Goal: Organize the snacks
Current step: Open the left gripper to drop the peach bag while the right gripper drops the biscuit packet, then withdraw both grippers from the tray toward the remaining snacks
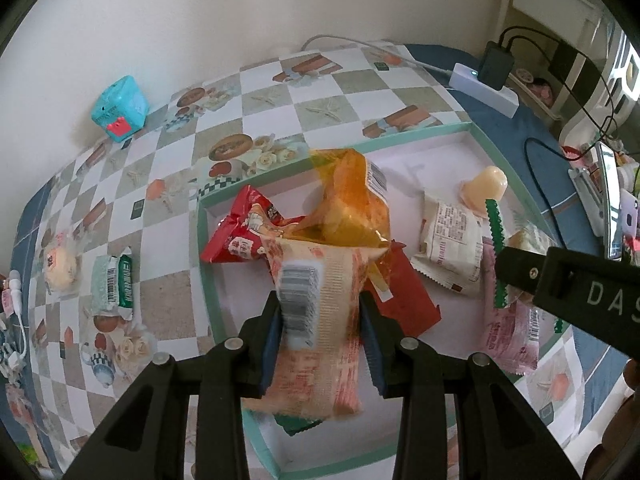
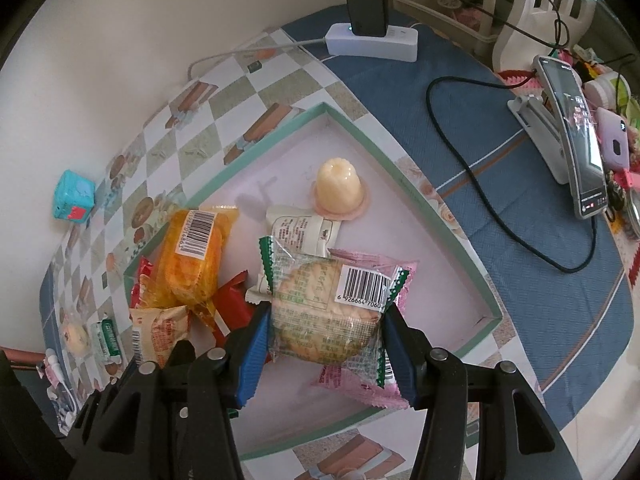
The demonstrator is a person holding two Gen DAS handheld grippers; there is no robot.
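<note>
My left gripper (image 1: 321, 302) is shut on a beige-and-orange snack packet (image 1: 320, 332) with a barcode, above the near left part of the teal-rimmed tray (image 1: 206, 264). My right gripper (image 2: 326, 312) is shut on a clear, green-edged cracker packet (image 2: 316, 292), just above a pink packet (image 2: 360, 384) in the tray (image 2: 424, 204). An orange packet (image 1: 352, 204), a red packet (image 1: 244, 236), a white packet (image 2: 300, 232) and a jelly cup (image 2: 340, 188) also lie in the tray. A green-and-white packet (image 1: 116, 284) and a round bun (image 1: 60, 268) rest on the tablecloth left of the tray.
A teal cube (image 1: 118, 108) stands by the wall at the far left. Behind the tray sits a white power strip (image 2: 372, 42) with a black charger. A black cable (image 2: 472, 184) loops over the blue cloth to a phone on a stand (image 2: 576, 140) at the right.
</note>
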